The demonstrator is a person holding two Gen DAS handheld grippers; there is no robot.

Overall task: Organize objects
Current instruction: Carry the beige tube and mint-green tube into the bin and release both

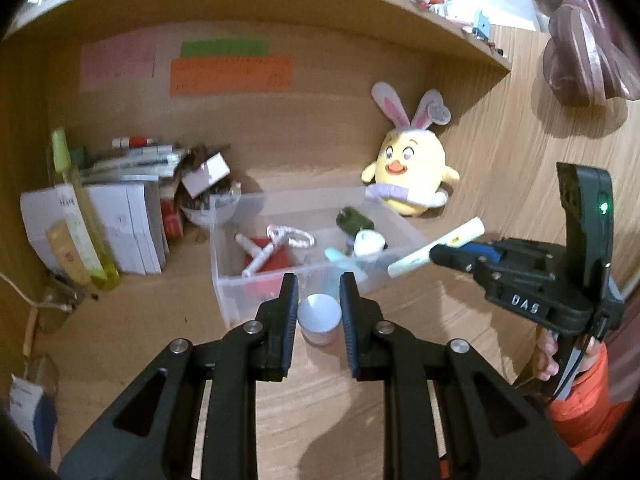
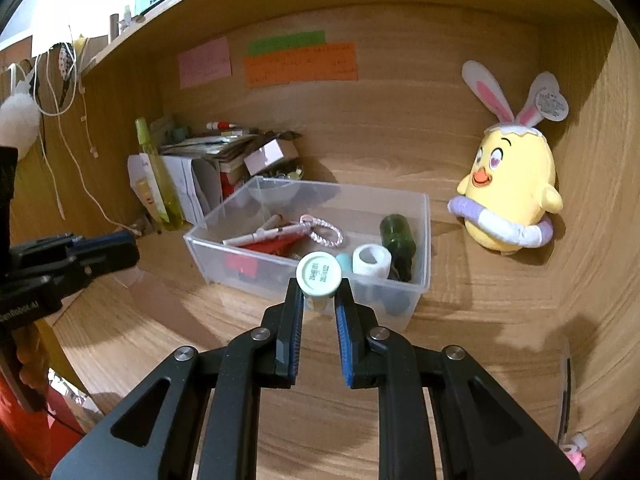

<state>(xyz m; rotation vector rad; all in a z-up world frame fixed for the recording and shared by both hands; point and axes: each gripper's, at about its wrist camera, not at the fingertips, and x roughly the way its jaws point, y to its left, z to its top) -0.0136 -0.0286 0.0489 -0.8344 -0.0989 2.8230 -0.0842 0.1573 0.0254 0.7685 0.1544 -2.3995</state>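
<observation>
While both loads hang short of the clear bin point(image 2: 424, 240), right gripper point(image 2: 319, 294) pinches a mint-capped tube point(image 2: 319, 276) near its end, left gripper point(image 1: 319, 308) clamps a small white-lidded jar point(image 1: 319, 318); either could slip and miss.

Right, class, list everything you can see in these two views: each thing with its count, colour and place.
bin: one, clear, on the wooden desk
bottle: one, dark green, in the bin's right end
tape roll: one, white, in the bin beside the bottle
rope ring: one, pink-white, in the bin
pens: two, white, in the bin
plush chick: one, yellow, right of the bin
notes: three, pink, green, orange, on the back wall
spray bottle: one, yellow-green, left of the bin
jar: one, silver-lidded, held in the left gripper
tube: one, pale green, held in the right gripper
left gripper: one, black, shut on the jar
right gripper: one, black, shut on the tube
hand: one, orange-sleeved, holding the right gripper
</observation>
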